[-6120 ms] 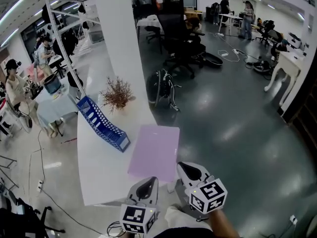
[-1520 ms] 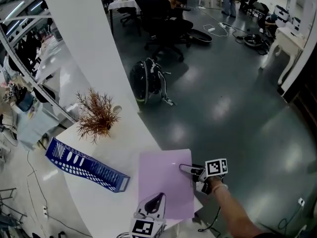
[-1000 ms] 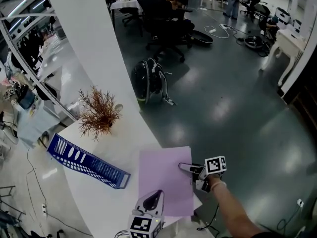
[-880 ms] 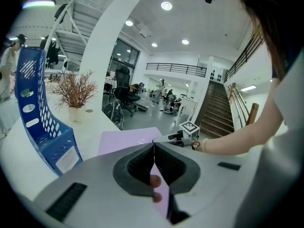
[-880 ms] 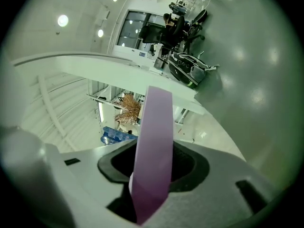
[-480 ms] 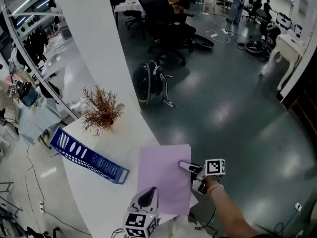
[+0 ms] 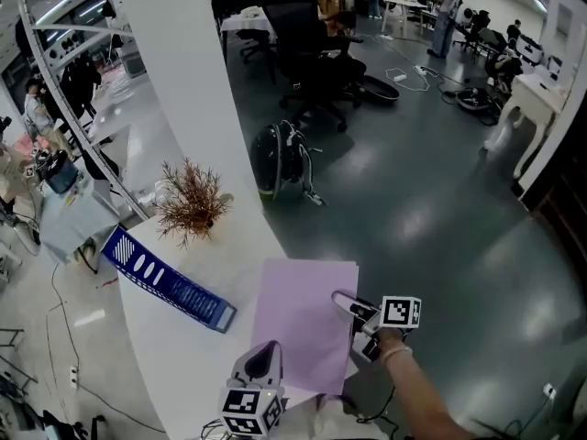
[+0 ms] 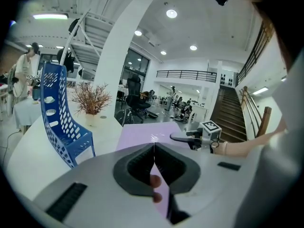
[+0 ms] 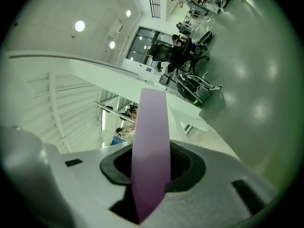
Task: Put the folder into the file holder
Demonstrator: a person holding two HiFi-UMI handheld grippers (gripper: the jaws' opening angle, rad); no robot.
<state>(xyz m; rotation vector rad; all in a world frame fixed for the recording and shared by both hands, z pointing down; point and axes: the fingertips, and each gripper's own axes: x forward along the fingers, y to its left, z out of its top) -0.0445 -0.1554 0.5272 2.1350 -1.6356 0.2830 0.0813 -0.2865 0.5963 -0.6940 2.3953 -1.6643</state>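
A pale purple folder (image 7: 298, 324) lies flat on the white table (image 7: 179, 360), its right side overhanging the table's edge. The blue mesh file holder (image 7: 170, 280) lies on its side to the folder's left, apart from it. My right gripper (image 7: 339, 299) reaches over the folder's right edge. In the right gripper view the folder (image 9: 152, 122) runs between the jaws, which are closing. My left gripper (image 7: 265, 350) is shut on nothing at the folder's near left corner. The left gripper view shows the file holder (image 8: 59, 122) and the folder (image 8: 145, 133) ahead.
A dried plant in a small vase (image 7: 190, 211) stands behind the file holder, against a broad white pillar (image 7: 174, 81). The table's curved edge drops to a grey floor on the right. A backpack (image 7: 282, 159) and office chairs (image 7: 312, 53) stand on that floor.
My right gripper has kept its place at the folder's right edge. The left gripper has drifted a little to the left along the folder's near edge. The head view has shifted.
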